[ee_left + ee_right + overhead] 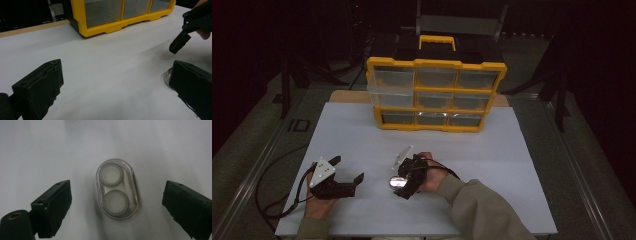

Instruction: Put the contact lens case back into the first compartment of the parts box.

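The room is dark around a white tabletop (362, 145), with a yellow drawer cabinet (435, 95) standing at its far edge. Near the front edge, about midway along it, lies a small clear oval case (117, 189) with two round wells, flat on the surface.

The right gripper (401, 184) hangs directly over the case, pointing down, its jaws spread wide. In the right gripper view the case sits between the two jaws, apart from both, its long axis running across the gap's line rather than along it, slightly nearer the left jaw. This looks like the approach before a pick: the next move calls for lowering until the jaws flank the case's narrow sides, then closing gently, since the thin, smooth plastic may slip or skid.

The left gripper (346, 176) rests toward the front left corner, jaws open and holding nothing; the case (168, 77) peeks out just beside its right jaw.
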Demonstrator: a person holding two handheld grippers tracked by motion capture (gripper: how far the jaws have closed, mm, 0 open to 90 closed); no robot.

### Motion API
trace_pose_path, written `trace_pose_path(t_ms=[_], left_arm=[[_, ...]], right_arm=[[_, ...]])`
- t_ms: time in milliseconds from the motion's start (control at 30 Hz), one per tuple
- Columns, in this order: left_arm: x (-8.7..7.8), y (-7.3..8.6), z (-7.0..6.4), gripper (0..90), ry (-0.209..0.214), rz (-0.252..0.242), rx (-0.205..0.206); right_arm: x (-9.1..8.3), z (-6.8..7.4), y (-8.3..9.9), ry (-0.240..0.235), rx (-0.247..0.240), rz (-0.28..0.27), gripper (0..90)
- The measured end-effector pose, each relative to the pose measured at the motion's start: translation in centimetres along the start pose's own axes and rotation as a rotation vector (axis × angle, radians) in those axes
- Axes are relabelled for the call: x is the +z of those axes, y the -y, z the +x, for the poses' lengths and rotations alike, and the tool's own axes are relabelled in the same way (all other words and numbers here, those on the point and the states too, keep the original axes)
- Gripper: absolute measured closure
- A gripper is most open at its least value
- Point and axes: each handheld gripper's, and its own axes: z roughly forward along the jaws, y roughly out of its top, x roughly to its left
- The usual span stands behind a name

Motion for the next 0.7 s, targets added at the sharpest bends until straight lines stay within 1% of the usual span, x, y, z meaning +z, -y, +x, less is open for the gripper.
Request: trace_pose_path(t_ms=[33, 167, 200, 233, 333, 367, 400, 433, 467, 500, 533, 567, 600, 633, 700], left_arm=[[0.0, 0.0, 0.0, 0.3, 0.0, 0.0, 0.0], [0.0, 0.0, 0.0, 0.3, 0.0, 0.001, 0.0], [0.0, 0.0, 0.0, 0.3, 0.001, 0.001, 0.0], [0.0, 0.0, 0.0, 0.3, 0.002, 0.003, 0.0], [0.0, 0.0, 0.0, 0.3, 0.003, 0.003, 0.0], [0.1, 0.0, 0.0, 0.3, 0.004, 0.005, 0.002], [0.1, 0.0, 0.0, 0.3, 0.004, 0.005, 0.002], [0.1, 0.0, 0.0, 0.3, 0.005, 0.004, 0.002], [0.1, 0.0, 0.0, 0.3, 0.005, 0.004, 0.002], [0.0, 0.0, 0.0, 0.3, 0.005, 0.005, 0.002], [0.0, 0.0, 0.0, 0.3, 0.005, 0.005, 0.002], [0.0, 0.0, 0.0, 0.3, 0.005, 0.004, 0.002], [0.0, 0.0, 0.0, 0.3, 0.005, 0.004, 0.002], [0.0, 0.0, 0.0, 0.3, 0.005, 0.005, 0.002], [0.0, 0.0, 0.0, 0.3, 0.006, 0.005, 0.002]], right_arm=[[0.1, 0.0, 0.0, -0.002, 0.0, 0.001, 10.8], [0.4, -0.1, -0.1, -0.001, 0.007, 0.009, 10.9], [0.5, -0.2, -0.1, -0.004, -0.002, 0.011, 12.2], [0.8, -0.3, -0.2, -0.01, 0.002, 0.024, 14.1], [1.0, -0.3, -0.2, -0.016, -0.007, 0.035, 15.6], [1.3, -0.3, -0.3, -0.019, -0.02, 0.039, 18.5], [1.3, -0.3, -0.3, -0.019, -0.02, 0.039, 18.5], [1.4, -0.2, -0.5, -0.023, -0.028, 0.046, 22.9], [1.4, -0.2, -0.5, -0.023, -0.028, 0.046, 22.9], [1.5, -0.2, -0.7, -0.03, -0.032, 0.049, 28.0], [1.5, -0.2, -0.7, -0.03, -0.032, 0.049, 28.0], [1.6, -0.1, -0.8, -0.036, -0.033, 0.057, 31.8], [1.6, -0.1, -0.8, -0.036, -0.033, 0.057, 31.8], [1.7, -0.1, -0.8, -0.04, -0.044, 0.064, 33.3], [1.8, -0.1, -0.8, -0.039, -0.046, 0.077, 35.9]])
